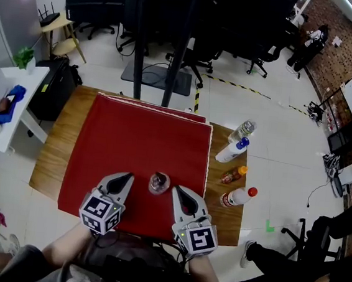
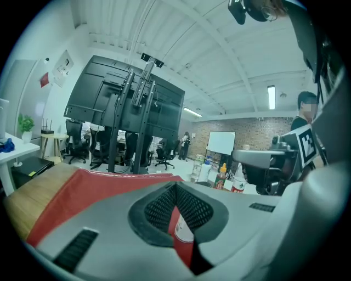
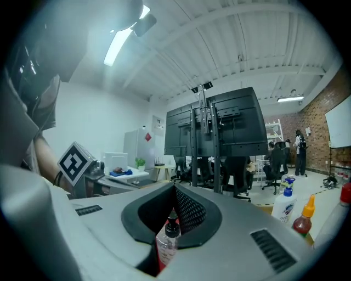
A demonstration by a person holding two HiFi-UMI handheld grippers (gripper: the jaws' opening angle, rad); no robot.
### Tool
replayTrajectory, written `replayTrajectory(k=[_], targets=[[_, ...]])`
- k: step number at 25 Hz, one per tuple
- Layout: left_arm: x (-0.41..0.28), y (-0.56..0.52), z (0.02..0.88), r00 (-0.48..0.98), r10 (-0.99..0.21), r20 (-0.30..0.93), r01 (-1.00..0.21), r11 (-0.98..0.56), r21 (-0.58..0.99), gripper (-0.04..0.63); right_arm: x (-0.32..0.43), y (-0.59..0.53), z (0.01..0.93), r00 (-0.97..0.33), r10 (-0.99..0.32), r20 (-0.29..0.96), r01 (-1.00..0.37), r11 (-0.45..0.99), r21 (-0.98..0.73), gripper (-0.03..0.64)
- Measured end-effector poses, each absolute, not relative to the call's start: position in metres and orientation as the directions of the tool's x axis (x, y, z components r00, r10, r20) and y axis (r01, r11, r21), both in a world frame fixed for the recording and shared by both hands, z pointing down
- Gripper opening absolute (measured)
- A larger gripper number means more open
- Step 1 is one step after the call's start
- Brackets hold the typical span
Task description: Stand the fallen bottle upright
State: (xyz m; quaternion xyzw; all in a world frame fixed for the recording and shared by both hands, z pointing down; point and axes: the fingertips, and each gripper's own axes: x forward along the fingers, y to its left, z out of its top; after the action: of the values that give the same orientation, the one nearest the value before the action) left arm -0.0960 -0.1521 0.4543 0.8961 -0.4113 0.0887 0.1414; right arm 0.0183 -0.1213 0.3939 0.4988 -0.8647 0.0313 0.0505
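Since the bottle (image 1: 159, 182) stands upright unaided on the red cloth (image 1: 139, 133), near side, left gripper (image 1: 128, 176) and right gripper (image 1: 176, 189) flank it, jaws together, empty; task looks done.

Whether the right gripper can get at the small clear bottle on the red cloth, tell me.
Probably yes. The bottle stands upright just off the tips of the right gripper, nothing between them on the red cloth. Its jaws are shut, though, so they must open first.
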Motion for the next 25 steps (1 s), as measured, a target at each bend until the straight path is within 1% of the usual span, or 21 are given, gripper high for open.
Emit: replayTrajectory(k=[5, 9, 22, 25], targets=[[-0.093, -0.152, 0.442, 0.65, -0.721, 0.239, -0.759, -0.626, 0.176, 0.029, 0.017, -0.125, 0.4, -0.502, -0.854, 0.136, -0.862, 0.506, -0.007, 0.002], [-0.09, -0.151, 0.436, 0.651, -0.723, 0.229, -0.759, -0.628, 0.173, 0.029, 0.02, -0.127, 0.399, -0.515, -0.849, 0.116, -0.857, 0.514, -0.038, 0.002], [-0.088, -0.156, 0.444, 0.636, -0.731, 0.247, -0.771, -0.609, 0.185, 0.029, 0.021, -0.135, 0.412, -0.54, -0.828, 0.153, -0.84, 0.541, -0.038, 0.002], [-0.089, -0.157, 0.444, 0.632, -0.734, 0.248, -0.775, -0.604, 0.185, 0.029, 0.019, -0.137, 0.413, -0.546, -0.825, 0.145, -0.837, 0.546, -0.049, 0.002]])
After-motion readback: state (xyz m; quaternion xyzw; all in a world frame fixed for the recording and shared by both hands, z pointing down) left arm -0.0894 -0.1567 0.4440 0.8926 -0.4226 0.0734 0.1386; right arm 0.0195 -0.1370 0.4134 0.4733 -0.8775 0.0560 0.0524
